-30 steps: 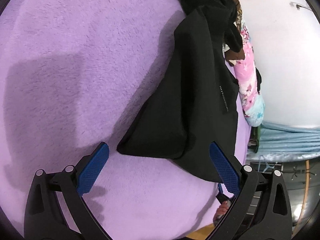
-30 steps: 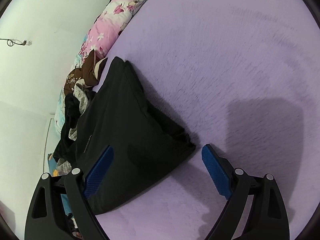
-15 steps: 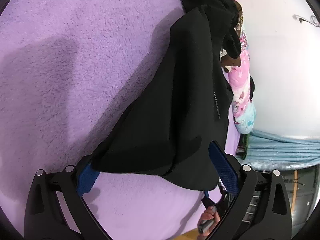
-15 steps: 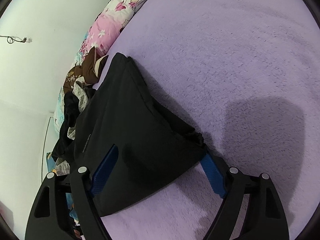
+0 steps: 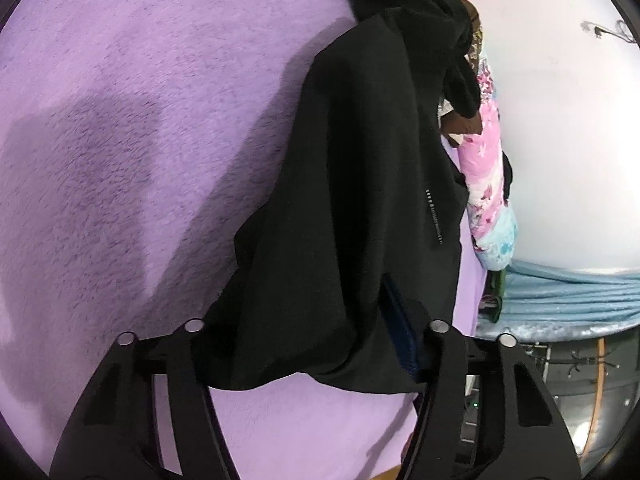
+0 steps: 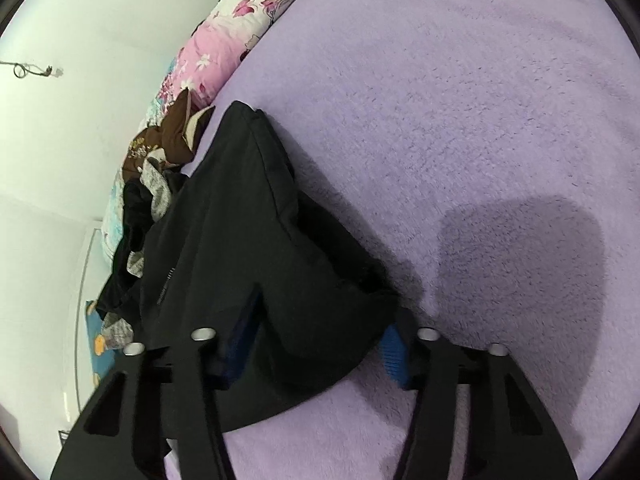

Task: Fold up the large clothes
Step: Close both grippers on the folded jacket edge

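A large black garment (image 5: 360, 184) lies on a purple fleece bed cover (image 5: 120, 120); it also shows in the right wrist view (image 6: 240, 240). My left gripper (image 5: 304, 344) has closed in on the garment's near corner; cloth bunches between its jaws and hides the left pad. My right gripper (image 6: 316, 344) has closed in on another corner of the garment, cloth filling the gap between its blue pads (image 6: 394, 354). The jaws of both still stand somewhat apart around the thick fold.
A pile of dark and brown clothes (image 6: 160, 168) and a pink floral quilt (image 6: 240, 24) lie along the white wall. The quilt also shows in the left wrist view (image 5: 484, 184). A blue cloth (image 5: 560, 292) lies beyond the bed's edge.
Both grippers moved forward onto the black garment and their jaws narrowed around its corners, which were lying free between open fingers a second ago.
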